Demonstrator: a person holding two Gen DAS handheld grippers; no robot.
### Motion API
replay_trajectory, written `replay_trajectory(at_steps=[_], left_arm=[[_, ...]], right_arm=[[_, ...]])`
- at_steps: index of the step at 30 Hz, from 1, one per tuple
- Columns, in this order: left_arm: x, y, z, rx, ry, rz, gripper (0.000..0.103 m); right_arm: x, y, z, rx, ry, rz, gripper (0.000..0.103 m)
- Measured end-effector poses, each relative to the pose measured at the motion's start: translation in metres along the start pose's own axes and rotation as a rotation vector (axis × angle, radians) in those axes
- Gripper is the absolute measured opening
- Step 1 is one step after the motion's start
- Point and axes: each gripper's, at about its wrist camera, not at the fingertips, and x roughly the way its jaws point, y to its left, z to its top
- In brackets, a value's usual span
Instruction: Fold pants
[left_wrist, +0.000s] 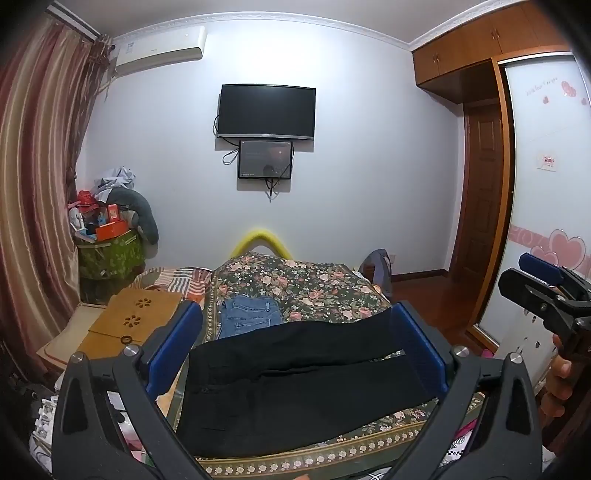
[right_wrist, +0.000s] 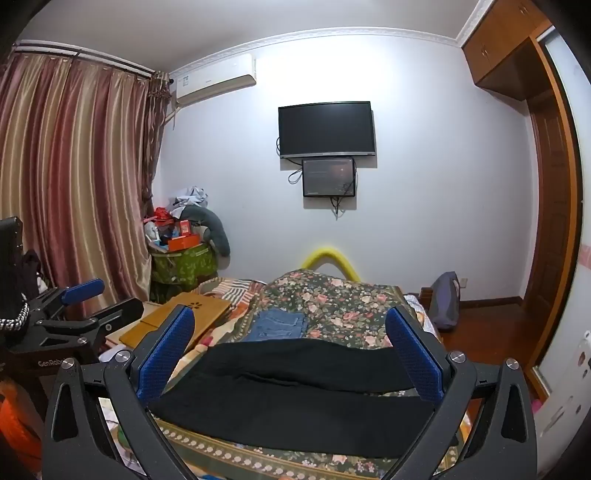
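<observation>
Black pants lie flat across the near part of the floral bedspread, their legs running left to right. My left gripper hovers over them, jaws wide open, with nothing between the blue pads. In the right wrist view the same black pants stretch below my right gripper, which is also wide open and empty. The right gripper shows at the right edge of the left wrist view, held by a hand. The left gripper appears at the left of the right wrist view.
Folded blue jeans rest farther up the bed. A wooden lap desk lies left of the bed, with a cluttered green basket and curtains behind. A yellow foam piece marks the far bed end. A wardrobe stands at the right.
</observation>
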Motion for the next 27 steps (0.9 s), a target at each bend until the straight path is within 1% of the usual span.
replay_trajectory(at_steps=[12, 20, 27], left_arm=[[0.0023, 0.0014, -0.0036, 0.008, -0.004, 0.004, 0.103], [-0.003, -0.0039, -0.0019, 0.019, -0.016, 0.013, 0.103], [-0.0048, -0.004, -0.0015, 0.026, -0.021, 0.001, 0.103]], right_arm=[[0.0002, 0.0002, 0.0014, 0.001, -0.005, -0.002, 0.103], [-0.0002, 0.0004, 0.0015, 0.002, -0.007, 0.0, 0.103], [-0.0004, 0.0011, 0.0004, 0.004, -0.006, -0.002, 0.103]])
